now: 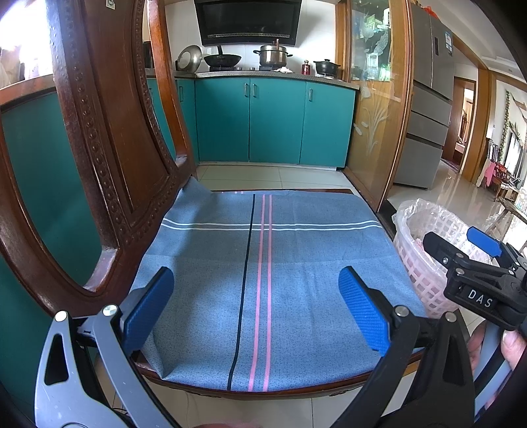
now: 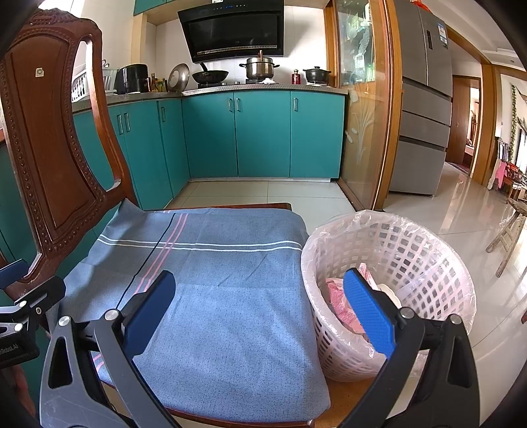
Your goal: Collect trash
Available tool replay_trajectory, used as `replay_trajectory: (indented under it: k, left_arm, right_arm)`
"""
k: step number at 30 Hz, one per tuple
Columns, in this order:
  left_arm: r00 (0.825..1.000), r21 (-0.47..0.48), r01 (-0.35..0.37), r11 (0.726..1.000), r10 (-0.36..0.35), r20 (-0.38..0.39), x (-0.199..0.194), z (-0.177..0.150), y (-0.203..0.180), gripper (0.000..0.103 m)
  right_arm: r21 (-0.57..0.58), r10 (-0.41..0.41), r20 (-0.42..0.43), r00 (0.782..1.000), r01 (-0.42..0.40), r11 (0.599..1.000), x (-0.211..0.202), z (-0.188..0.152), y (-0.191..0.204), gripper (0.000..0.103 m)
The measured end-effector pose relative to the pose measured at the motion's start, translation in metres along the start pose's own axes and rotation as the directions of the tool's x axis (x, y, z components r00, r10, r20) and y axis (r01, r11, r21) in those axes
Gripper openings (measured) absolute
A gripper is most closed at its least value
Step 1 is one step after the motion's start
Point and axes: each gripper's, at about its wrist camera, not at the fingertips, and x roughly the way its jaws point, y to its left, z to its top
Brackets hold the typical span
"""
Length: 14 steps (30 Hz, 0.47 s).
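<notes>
A carved wooden chair (image 2: 49, 138), draped with a blue cloth (image 2: 224, 296), stands beside the upright lined basket (image 2: 411, 250), which holds pink scraps (image 2: 339, 306). Both the left claw (image 1: 257, 309) and right claw (image 2: 260, 312) gape apart, empty.

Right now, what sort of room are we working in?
Most likely a home kitchen: a range hood hangs over a stove with a wok and steel pot, above teal cabinets. A fridge stands right, beside the doorway.
</notes>
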Motion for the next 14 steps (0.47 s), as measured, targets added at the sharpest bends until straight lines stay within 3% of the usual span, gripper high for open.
replay_trajectory:
  k: [14]
  left_arm:
    - [1.0, -0.009, -0.001, 1.0, 0.001, -0.006, 0.0032, 0.0004, 0.003, 0.1]
  right_arm:
    - [-0.009, 0.009, -0.004, 1.0, -0.009, 1.0, 0.0005, -0.0042, 0.0002, 0.1]
